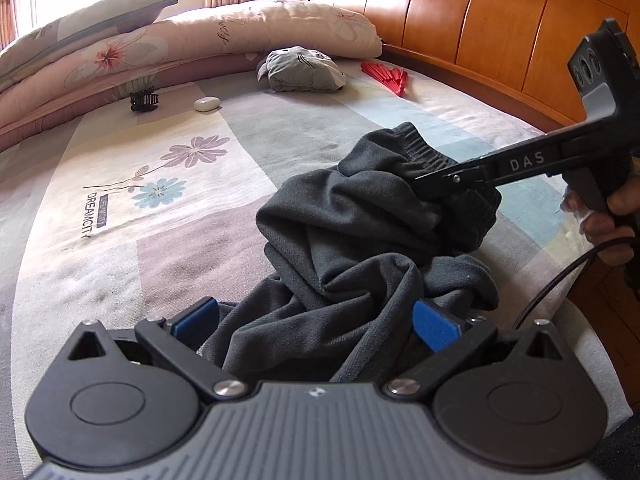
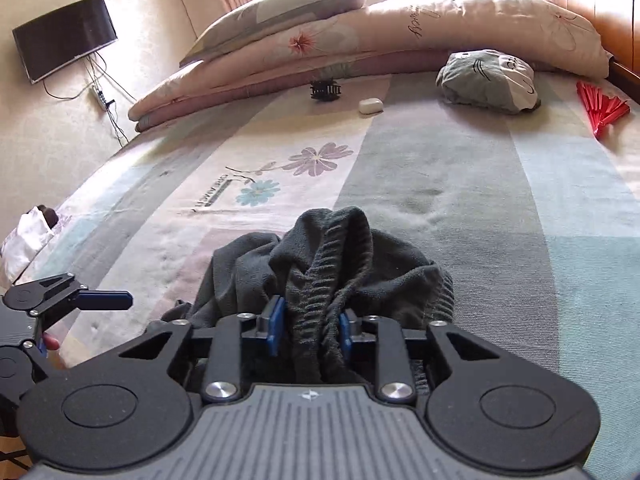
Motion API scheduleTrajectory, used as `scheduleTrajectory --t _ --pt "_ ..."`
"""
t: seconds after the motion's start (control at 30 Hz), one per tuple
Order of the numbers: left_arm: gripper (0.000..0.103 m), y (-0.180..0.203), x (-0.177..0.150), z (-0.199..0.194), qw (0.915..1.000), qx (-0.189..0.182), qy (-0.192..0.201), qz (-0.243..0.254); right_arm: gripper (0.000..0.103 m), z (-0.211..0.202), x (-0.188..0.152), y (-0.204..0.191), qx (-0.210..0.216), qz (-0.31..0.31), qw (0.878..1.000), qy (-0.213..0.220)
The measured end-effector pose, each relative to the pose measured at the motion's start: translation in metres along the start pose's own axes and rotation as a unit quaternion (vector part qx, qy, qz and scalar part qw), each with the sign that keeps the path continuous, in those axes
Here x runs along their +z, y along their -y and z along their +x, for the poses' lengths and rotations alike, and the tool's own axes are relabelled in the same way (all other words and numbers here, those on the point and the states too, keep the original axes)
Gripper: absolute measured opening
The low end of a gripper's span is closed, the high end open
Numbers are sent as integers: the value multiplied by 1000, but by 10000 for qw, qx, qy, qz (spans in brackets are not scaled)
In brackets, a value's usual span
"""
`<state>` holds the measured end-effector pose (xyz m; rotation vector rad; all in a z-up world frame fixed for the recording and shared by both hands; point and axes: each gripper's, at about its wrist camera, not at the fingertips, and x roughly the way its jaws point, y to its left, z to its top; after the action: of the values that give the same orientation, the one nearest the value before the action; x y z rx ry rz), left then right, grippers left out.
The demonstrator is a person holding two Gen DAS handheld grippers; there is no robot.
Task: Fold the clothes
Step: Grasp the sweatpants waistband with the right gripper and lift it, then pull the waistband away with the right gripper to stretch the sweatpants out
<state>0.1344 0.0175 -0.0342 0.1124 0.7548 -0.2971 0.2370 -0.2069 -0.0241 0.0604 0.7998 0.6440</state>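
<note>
On bedsheet [image 1: 120,168]: "DREAMCITY"; right gripper [image 1: 436,184]: "DAS".

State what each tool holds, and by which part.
The right tool is shut on the dark grey garment, pinching its ribbed elastic waistband. The left tool is open, holding nothing.

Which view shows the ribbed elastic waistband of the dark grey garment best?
The right wrist view: the ribbed elastic waistband rises centre-frame, pinched between the right hand-held gripper and its blue pads. The left wrist view shows only a short stretch of it, farther off, partly hidden by that gripper.
</note>
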Motion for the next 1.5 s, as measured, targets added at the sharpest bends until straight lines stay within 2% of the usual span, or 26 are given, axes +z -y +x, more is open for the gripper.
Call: scheduleTrajectory --t 0.1,0.37,0.53,0.8,1.07,1.13,1.23,1.4,1.5 --pt "102 -2 -1 0 10000 3 8 38 13 -7 3 -2 -53 -125 9998 113" --pt "102 -3 6 2 9999 -47 68 -131 12 -1 37 27 -955 -174 9950 246" --pt "102 -2 11 5 10000 -23 47 -78 12 16 67 68 -1423 28 9897 124" --pt "102 -7 18 15 9999 51 -45 -109 12 53 94 114 -1990 109 9797 -210" --pt "102 -14 20 24 9996 115 -98 -257 13 75 120 150 -2676 452 9623 -170" --pt "102 -13 19 24 9996 120 -97 -243 15 80 119 154 -2626 514 9633 -226" --pt "102 -11 16 23 9997 143 -95 -177 20 78 110 143 -2601 295 9647 -275" --pt "102 -9 14 19 9995 163 -130 -216 49 38 90 122 -2292 276 9730 -76" --pt "102 -8 12 16 9993 182 -147 -282 56 12 71 107 -2070 304 9779 -28"
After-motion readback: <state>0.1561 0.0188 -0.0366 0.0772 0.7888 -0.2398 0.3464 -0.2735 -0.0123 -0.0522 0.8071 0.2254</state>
